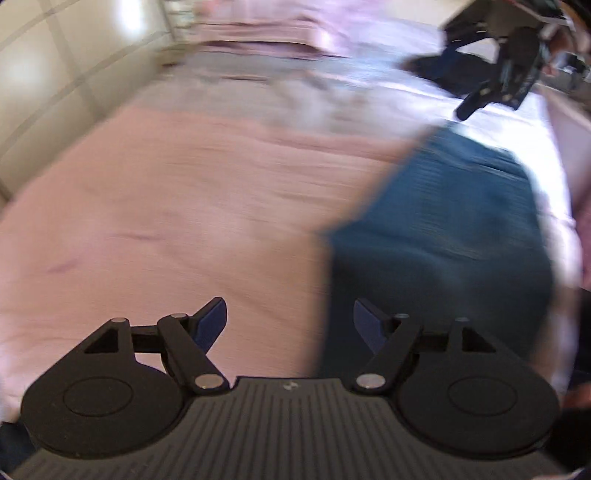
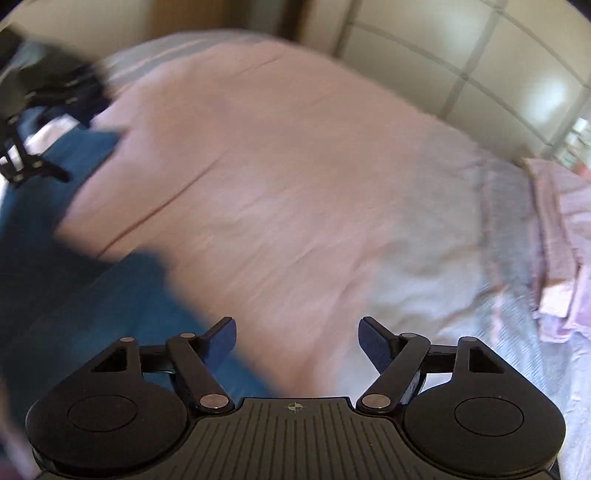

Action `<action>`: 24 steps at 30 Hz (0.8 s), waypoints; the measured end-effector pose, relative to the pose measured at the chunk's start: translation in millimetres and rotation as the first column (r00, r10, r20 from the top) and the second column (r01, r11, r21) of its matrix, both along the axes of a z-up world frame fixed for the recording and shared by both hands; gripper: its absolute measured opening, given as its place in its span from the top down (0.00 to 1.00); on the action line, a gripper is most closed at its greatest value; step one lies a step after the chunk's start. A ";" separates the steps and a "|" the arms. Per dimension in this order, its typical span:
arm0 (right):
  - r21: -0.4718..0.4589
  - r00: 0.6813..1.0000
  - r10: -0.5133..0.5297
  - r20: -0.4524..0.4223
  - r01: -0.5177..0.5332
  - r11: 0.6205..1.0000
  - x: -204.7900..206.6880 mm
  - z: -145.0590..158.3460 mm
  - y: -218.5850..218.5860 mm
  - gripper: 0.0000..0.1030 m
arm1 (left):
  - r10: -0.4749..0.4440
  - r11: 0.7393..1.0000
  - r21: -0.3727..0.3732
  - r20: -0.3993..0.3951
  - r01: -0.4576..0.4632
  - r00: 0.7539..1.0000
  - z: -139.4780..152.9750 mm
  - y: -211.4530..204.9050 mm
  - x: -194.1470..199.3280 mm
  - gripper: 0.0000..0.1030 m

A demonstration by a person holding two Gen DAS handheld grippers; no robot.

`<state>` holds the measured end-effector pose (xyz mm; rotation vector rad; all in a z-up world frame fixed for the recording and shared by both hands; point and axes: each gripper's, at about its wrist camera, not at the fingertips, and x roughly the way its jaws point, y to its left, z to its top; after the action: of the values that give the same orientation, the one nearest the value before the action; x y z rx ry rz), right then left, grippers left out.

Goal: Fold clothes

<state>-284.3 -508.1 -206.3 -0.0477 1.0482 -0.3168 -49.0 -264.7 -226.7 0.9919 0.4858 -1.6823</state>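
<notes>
From the left wrist view, the left gripper (image 1: 288,321) hangs over a pink bedsheet (image 1: 177,206), its two blue-padded fingers (image 1: 212,325) set wide apart with nothing between them; the body behind them is black plastic with round hubs and a ribbed grey plate. The sheet is soft, faintly creased cloth, much smeared by motion blur. To the right lies a teal garment (image 1: 443,229), a roughly rectangular slab of thick, finely ribbed fabric resting flat on the bed. Beyond it the right gripper (image 1: 495,88) shows as a dark, blurred shape above the far end of the garment. Folded pink bedding (image 1: 258,33) is stacked at the head of the bed, beside a pale panelled wall (image 1: 55,74). From the right wrist view, the right gripper (image 2: 297,339) also stands with its jaws spread and empty above the pink bedsheet (image 2: 277,166). The teal garment (image 2: 85,288) stretches down the left side, and the left gripper (image 2: 33,166) sits blurred at that edge.
</notes>
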 end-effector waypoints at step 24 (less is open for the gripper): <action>0.008 0.971 0.227 0.071 -0.228 0.974 -49.2 -38.2 34.8 0.30 | 0.119 0.992 0.020 0.143 -0.123 0.983 -25.5 -47.1 -143.4 0.72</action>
<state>-333.6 -473.3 -244.5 -0.1407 0.9656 -0.1007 -192.4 -311.7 -252.2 1.0733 0.4678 -1.4891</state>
